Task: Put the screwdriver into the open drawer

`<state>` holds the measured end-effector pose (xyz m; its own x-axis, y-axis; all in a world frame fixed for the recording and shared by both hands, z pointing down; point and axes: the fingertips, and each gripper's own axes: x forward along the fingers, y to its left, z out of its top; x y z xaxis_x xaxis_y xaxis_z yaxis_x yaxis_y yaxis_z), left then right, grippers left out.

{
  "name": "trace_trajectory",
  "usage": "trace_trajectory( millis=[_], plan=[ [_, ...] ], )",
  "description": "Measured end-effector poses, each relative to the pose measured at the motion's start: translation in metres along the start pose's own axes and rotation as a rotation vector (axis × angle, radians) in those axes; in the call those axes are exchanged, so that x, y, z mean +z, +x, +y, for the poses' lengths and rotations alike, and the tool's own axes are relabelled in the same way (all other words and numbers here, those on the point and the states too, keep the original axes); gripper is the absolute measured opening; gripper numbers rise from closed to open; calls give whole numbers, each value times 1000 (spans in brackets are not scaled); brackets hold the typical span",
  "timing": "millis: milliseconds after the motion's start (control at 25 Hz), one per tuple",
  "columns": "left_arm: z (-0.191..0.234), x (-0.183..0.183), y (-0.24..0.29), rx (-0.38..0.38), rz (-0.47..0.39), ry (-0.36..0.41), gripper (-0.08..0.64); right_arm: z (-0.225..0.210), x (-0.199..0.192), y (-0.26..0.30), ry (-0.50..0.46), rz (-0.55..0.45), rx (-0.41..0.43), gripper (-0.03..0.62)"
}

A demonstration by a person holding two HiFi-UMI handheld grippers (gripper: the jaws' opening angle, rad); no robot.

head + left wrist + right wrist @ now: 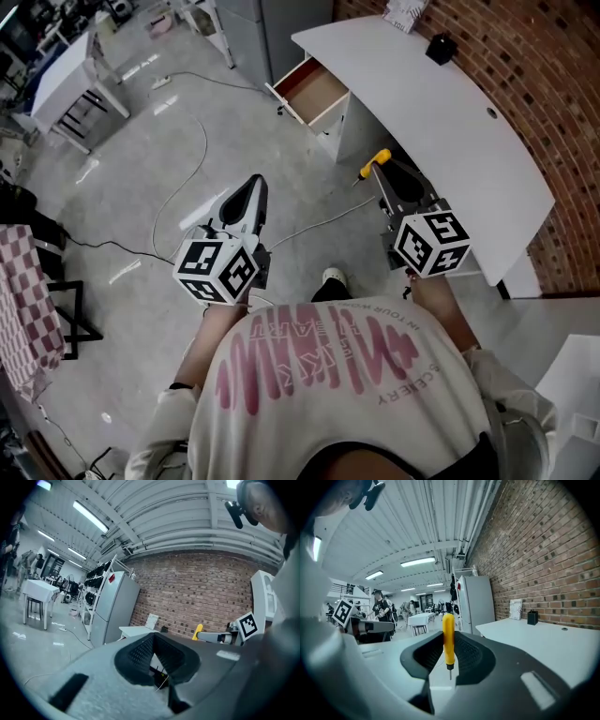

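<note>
Fingers (471, 656) of the right gripper (386, 180) clamp the screwdriver (448, 630) tip down, well short of the drawer (314, 92); the left gripper (154, 641) fingers seem shut on nothing.

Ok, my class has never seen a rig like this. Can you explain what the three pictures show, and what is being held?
There is no robot here: a person holds a two-jaw gripper in each hand. The head view comes from a camera on the person's head, looking steeply down. The other two views come from cameras that ride on each gripper and look along its jaws. The right gripper grips a yellow screwdriver, handle up in its own view. The left gripper is empty, its jaw tips together. Ahead stands a white desk with its drawer open. On the desk's far end are a small black thing and some paper.
</note>
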<state>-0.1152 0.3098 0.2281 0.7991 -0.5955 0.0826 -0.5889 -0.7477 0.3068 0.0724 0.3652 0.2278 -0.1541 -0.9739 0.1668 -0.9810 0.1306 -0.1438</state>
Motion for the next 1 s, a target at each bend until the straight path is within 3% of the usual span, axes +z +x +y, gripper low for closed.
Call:
trace_trajectory(
  millis=[480, 1000],
  plan=[
    [-1, 32, 95, 119, -101, -5, 3, -93, 56, 62, -51, -46, 112, 84],
    [5, 4, 118, 186, -59, -38, 3, -122, 26, 87, 19, 7, 166, 85]
  ],
)
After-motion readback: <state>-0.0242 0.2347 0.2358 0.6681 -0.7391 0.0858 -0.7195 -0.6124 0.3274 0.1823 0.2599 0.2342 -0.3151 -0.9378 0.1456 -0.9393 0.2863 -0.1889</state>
